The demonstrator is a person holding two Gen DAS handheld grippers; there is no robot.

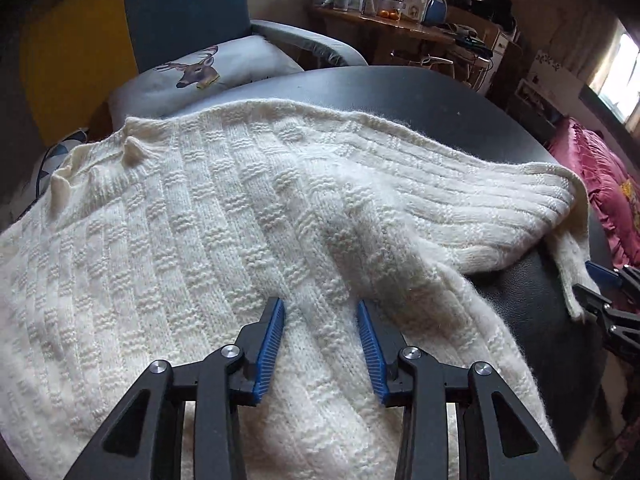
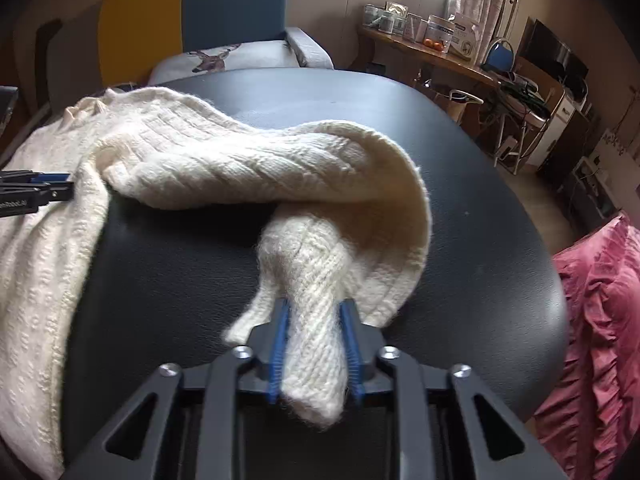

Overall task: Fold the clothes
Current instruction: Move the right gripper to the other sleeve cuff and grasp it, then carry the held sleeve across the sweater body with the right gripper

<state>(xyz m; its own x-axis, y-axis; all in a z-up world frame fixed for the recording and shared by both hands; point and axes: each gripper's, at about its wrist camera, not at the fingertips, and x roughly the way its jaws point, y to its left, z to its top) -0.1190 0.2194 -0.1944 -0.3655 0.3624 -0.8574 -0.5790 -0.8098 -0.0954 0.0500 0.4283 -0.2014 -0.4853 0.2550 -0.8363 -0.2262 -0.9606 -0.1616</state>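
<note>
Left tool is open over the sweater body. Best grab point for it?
Probably the sweater's near side edge, just right of the left tool, coming from the near side. It lies thin on the table; the flat body gives the tool nothing to pinch.

Sweater [image 1: 208,216] body cut off at left and bottom edges, cuff end behind the right claw [image 2: 316,344].

soft window daylight, dark fisheye corners, perhaps slight edge blur
</note>
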